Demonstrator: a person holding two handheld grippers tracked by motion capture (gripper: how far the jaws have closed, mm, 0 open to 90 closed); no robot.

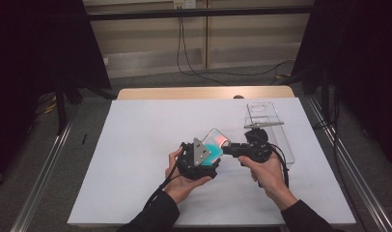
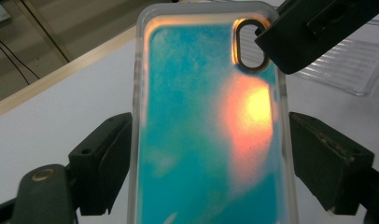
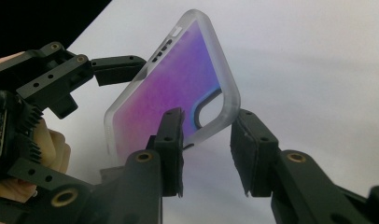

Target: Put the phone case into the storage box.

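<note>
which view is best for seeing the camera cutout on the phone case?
Left gripper view: the phone case faces the lens and its camera cutout shows as a full oval, one edge behind the right gripper's jaw. The right gripper view has the cutout at a slant, partly behind a jaw. In the high view the case is too small to tell.

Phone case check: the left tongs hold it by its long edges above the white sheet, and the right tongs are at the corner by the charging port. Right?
Not quite. The right tongs straddle the corner by the camera cutout, not the charging port; the right gripper view shows it. The rest stands: the left tongs hold the phone case by its long edges above the white sheet.
</note>
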